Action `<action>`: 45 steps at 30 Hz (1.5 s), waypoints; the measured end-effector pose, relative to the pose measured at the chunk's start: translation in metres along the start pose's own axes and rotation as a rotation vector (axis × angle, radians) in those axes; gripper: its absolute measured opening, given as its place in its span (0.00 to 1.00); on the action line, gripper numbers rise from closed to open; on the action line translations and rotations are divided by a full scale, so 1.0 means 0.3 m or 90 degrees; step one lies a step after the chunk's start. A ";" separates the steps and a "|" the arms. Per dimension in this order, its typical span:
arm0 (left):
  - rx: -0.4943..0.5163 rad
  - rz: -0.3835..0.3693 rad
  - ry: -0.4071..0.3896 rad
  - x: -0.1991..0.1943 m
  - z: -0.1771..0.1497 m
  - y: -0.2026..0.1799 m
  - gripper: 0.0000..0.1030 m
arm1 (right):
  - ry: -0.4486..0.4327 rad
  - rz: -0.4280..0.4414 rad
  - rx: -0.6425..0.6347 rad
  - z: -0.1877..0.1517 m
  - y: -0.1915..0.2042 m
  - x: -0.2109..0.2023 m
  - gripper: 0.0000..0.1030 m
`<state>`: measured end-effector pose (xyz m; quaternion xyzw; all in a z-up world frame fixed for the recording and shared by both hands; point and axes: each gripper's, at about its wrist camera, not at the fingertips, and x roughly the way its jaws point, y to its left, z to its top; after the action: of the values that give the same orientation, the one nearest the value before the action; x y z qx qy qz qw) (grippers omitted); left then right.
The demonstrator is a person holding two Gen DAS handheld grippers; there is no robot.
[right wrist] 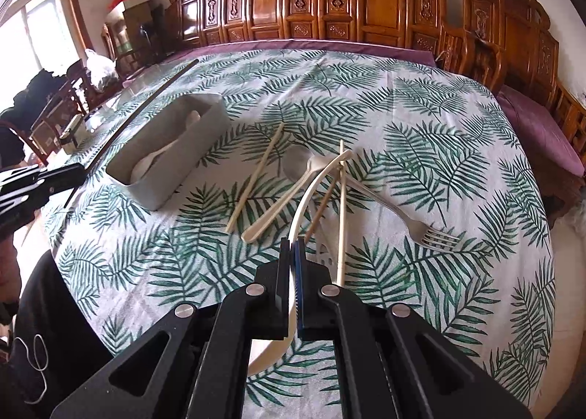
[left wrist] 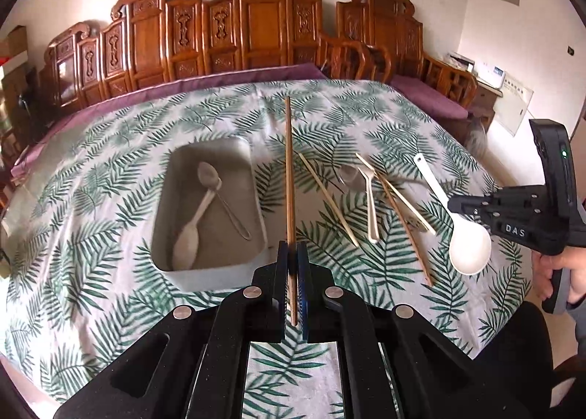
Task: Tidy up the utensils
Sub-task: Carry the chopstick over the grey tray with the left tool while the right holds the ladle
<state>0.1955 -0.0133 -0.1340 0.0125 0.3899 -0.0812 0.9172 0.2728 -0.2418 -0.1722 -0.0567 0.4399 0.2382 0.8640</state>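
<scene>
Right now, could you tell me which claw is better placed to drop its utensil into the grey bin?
Left, probably: the left claw holds a chopstick beside the grey bin; the right claw, gripping the white spoon, is farther.

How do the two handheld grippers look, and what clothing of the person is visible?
Both grippers are matte black plastic with round silver rivets on angular linkage arms. The left gripper and the right gripper each have one black finger and one with a blue ridged pad. Seen from the left wrist view, the right one carries white letters "DAS" and a small green light on its handle. The person wears dark clothing.
</scene>
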 end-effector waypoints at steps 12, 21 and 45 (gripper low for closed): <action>-0.008 0.039 0.008 0.047 0.045 0.176 0.04 | -0.020 0.030 -0.020 0.098 0.125 0.003 0.03; -0.005 0.042 0.049 0.147 0.047 0.254 0.04 | -0.015 0.044 -0.038 0.173 0.216 0.056 0.03; -0.027 -0.005 0.053 0.221 0.101 0.372 0.05 | 0.004 0.072 -0.079 0.334 0.412 0.213 0.03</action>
<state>0.2800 0.0848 -0.1649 -0.0053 0.4293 -0.0757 0.9000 0.3211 -0.0793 -0.1480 -0.0858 0.4300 0.3131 0.8425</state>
